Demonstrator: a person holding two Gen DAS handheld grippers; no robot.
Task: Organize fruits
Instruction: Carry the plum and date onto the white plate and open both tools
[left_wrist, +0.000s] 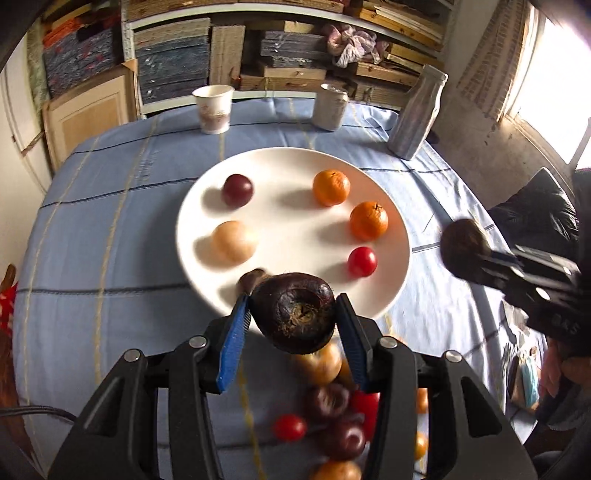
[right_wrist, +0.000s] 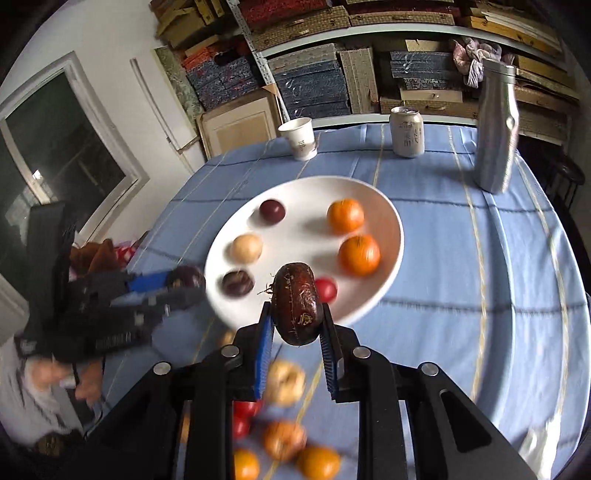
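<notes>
At the lower centre of the left wrist view, a dark purple fruit (left_wrist: 295, 312) is pinched between the blue pads of the left gripper (left_wrist: 293, 317); another dark fruit (right_wrist: 297, 308) is clamped likewise by the right gripper (right_wrist: 297, 325); beyond both, a white plate (left_wrist: 291, 162) bearing six fruits is seen on the blue tablecloth (left_wrist: 110, 229); loose fruits (left_wrist: 328, 417) are blurred below the jaws.

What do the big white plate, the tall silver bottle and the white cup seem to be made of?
Big white plate: probably glazed ceramic, smooth and glossy. Tall silver bottle: looks like brushed metal, with a dull sheen and a dent. White cup: likely paper, matte and thin-rimmed.
</notes>
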